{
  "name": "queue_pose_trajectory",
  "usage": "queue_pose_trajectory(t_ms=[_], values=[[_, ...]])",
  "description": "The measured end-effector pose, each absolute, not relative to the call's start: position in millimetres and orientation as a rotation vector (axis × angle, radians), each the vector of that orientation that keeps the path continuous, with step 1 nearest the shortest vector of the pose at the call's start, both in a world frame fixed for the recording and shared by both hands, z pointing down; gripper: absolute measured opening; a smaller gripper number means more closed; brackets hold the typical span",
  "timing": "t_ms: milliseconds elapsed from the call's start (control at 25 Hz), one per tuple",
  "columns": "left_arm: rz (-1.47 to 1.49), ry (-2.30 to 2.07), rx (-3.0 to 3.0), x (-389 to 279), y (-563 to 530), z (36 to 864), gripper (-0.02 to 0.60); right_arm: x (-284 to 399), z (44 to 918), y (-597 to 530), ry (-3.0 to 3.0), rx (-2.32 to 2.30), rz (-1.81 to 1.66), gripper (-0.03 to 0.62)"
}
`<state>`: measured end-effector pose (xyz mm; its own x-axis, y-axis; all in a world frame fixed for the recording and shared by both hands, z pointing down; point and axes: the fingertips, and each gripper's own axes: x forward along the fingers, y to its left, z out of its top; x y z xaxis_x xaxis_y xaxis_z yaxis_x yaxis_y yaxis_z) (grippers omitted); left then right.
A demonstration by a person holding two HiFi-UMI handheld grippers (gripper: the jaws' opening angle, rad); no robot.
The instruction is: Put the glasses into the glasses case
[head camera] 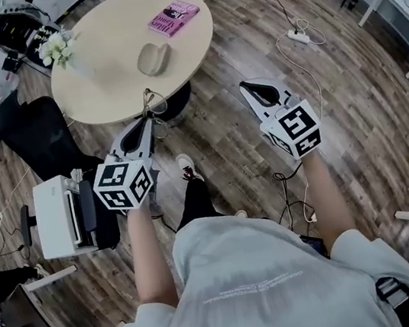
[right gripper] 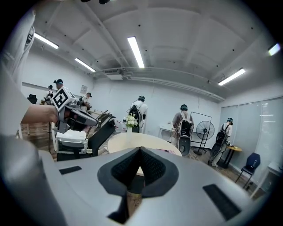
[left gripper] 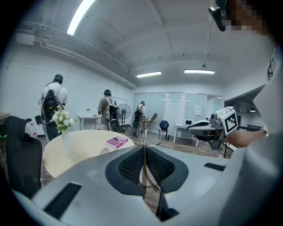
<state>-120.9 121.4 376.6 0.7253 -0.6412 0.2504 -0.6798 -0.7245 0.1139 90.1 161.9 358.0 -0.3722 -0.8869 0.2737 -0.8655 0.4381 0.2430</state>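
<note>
Thin wire-framed glasses (head camera: pixel 150 101) stick out of my left gripper (head camera: pixel 148 120), which is shut on them just off the near edge of the round table (head camera: pixel 102 98). In the left gripper view the glasses (left gripper: pixel 149 131) stand upright between the closed jaws. The grey-beige glasses case (head camera: pixel 154 57) lies closed on the table, beyond the left gripper. My right gripper (head camera: pixel 248 86) hangs over the floor to the right of the table, shut with nothing in it (right gripper: pixel 139 151).
A pink book (head camera: pixel 174 17) and a vase of white flowers (head camera: pixel 56 48) share the table. A black chair (head camera: pixel 35 136) and a white box (head camera: pixel 59 216) stand at the left. Cables and a power strip (head camera: pixel 297 36) lie on the floor. Several people stand at the room's far side.
</note>
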Motion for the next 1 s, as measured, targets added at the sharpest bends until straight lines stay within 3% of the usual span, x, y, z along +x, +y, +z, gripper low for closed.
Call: queue_pose_trajectory(t_ms=[560,1000], values=[[0.300,-0.947,2.712,-123.0,-124.5,392.0,0.021,71.7,366.3,-59.2,-2.305,1.482,-0.002,0.000],[0.350,-0.849,2.663,-102.2,-248.8,425.3,0.021,80.2,390.3,-170.6,-2.233,1.503,0.128,0.002]])
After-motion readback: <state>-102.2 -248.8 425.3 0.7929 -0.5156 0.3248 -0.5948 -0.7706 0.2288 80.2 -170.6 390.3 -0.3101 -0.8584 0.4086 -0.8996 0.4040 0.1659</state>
